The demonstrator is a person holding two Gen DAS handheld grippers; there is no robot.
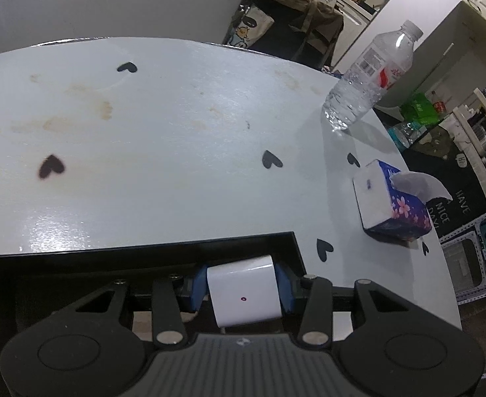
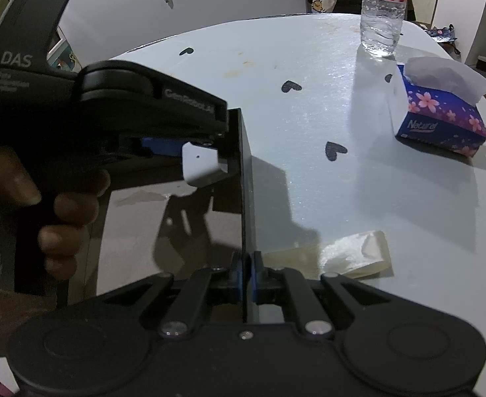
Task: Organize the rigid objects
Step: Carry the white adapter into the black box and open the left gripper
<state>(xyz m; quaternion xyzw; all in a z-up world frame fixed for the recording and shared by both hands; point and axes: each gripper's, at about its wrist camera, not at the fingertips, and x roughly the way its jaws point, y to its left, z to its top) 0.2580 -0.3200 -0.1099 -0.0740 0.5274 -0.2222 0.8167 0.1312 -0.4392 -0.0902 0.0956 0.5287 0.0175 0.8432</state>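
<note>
**White block over the black box**

Squeezing a small white block (image 1: 244, 292) between the blue pads of the left gripper (image 1: 243, 289), just above the open black box (image 1: 143, 248). Pinching the box's thin side wall with the right gripper (image 2: 248, 279), jaws nearly together. Sitting well apart on the pale table (image 1: 177, 132): a water bottle (image 1: 372, 76) and a tissue box (image 1: 395, 205).

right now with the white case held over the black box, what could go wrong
1. The left tongs pinch the smooth white case by its sides only; it could slip or tilt and miss the black box.
2. The right tongs clamp just the box's thin wall, so a knock from the left hand might twist or tip the box.
3. The water bottle stands near the table edge.
</note>
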